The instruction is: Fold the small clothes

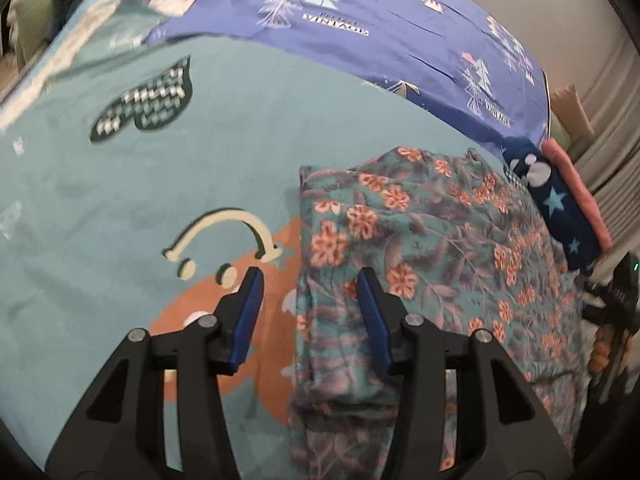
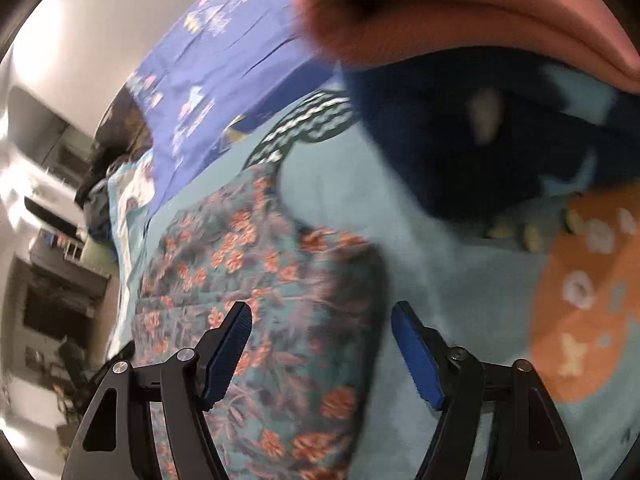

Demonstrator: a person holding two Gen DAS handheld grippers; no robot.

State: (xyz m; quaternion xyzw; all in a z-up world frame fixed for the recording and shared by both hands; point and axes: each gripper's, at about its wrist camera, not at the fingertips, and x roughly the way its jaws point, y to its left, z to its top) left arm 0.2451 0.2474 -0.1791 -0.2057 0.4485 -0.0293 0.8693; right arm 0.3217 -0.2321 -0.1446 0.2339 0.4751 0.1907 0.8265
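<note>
Floral garment is lying already folded over on the teal bedspread, filling the lower right of the left wrist view. Left hand-held gripper is hovering at its left edge, jaws spread and holding nothing; right hand-held gripper is likewise gaping empty over its right edge. Seemingly another fold is coming, which is calling for pinching an edge. I am counting one floral piece, plus one navy starred item and one pink item stacked at the right.
</note>
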